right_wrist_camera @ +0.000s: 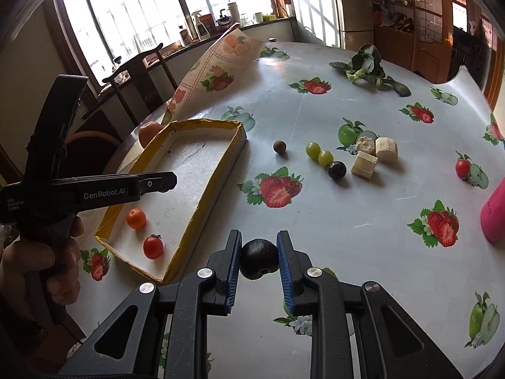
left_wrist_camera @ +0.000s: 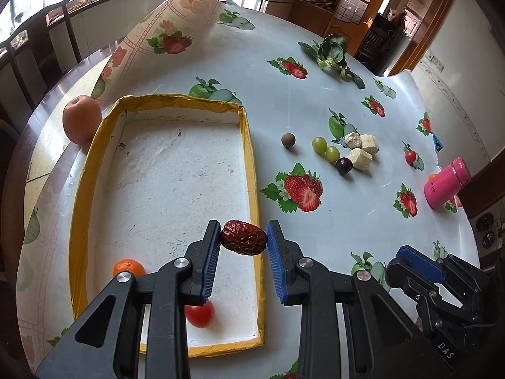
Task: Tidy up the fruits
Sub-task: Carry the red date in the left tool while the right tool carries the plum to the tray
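Observation:
My left gripper [left_wrist_camera: 243,237] is shut on a wrinkled red date [left_wrist_camera: 243,237], held above the right rim of the yellow-edged tray [left_wrist_camera: 251,164]. The tray holds a small orange [left_wrist_camera: 129,267] and a cherry tomato [left_wrist_camera: 200,314]. My right gripper [right_wrist_camera: 259,255] is shut on a dark round fruit [right_wrist_camera: 259,258], just right of the tray [right_wrist_camera: 217,170]. On the cloth lie a brown longan [left_wrist_camera: 288,140], two green grapes [left_wrist_camera: 325,148], a dark grape [left_wrist_camera: 344,165] and banana chunks [left_wrist_camera: 361,151].
A peach [left_wrist_camera: 82,118] sits left of the tray. Leafy greens [left_wrist_camera: 331,53] lie at the far side. A pink bottle [left_wrist_camera: 446,183] lies at the right edge, with a cherry tomato [left_wrist_camera: 410,156] near it. The tablecloth corner [left_wrist_camera: 176,25] curls up behind the tray.

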`<state>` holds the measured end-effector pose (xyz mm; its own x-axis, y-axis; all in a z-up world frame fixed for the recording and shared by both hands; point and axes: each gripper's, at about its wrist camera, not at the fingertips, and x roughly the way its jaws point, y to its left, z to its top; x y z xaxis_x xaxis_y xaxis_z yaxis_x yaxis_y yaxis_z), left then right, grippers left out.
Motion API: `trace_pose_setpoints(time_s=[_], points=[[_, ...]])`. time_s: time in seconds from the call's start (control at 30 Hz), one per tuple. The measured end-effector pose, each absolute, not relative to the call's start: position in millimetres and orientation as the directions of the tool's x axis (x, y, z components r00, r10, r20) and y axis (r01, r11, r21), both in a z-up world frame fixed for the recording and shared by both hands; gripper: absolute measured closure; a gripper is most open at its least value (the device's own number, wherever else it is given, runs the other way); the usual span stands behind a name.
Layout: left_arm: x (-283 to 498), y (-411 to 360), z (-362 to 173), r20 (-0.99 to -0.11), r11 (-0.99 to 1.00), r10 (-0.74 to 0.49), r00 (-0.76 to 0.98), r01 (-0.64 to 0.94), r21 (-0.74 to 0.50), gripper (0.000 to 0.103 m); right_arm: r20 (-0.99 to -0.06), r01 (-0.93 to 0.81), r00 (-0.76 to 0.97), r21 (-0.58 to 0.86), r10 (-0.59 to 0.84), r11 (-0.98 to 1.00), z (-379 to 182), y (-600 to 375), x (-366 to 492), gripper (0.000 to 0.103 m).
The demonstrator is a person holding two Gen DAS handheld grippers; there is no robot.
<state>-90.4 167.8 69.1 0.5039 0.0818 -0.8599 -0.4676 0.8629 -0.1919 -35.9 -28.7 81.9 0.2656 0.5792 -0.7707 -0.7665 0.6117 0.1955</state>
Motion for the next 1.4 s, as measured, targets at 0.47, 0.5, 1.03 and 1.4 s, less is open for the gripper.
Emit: trace_pose_setpoints(time_s=[0.47, 0.5, 1.03, 1.4], points=[[-108, 200, 65, -0.865, 0.837, 0.111, 0.489, -0.516, -0.184, 0.076, -0.755, -0.816, 0.197, 0.226, 0.625, 0.532, 87, 23, -55, 0.080], [-109, 203, 65, -0.865, 0.834, 0.113, 0.489, -0.520, -0.185, 0.076, -0.754, -0.818, 0.191, 0.232, 0.629, 0.526, 88, 27, -56, 0.080], [-110, 244, 45, -0.888, 0.800, 0.139, 0.439, -0.578, -0.160, 0.076, -0.762, -0.859, 0.093, 0.265, 0.641, 0.438, 71, 96, -64, 0.080], [-95, 255, 11, -0.916, 0.795, 0.122, 0.383, -0.591, -0.141, 0.076, -0.822, -0.887, 0.026, 0.243, 0.569, 0.392, 23, 134, -75, 0.080]])
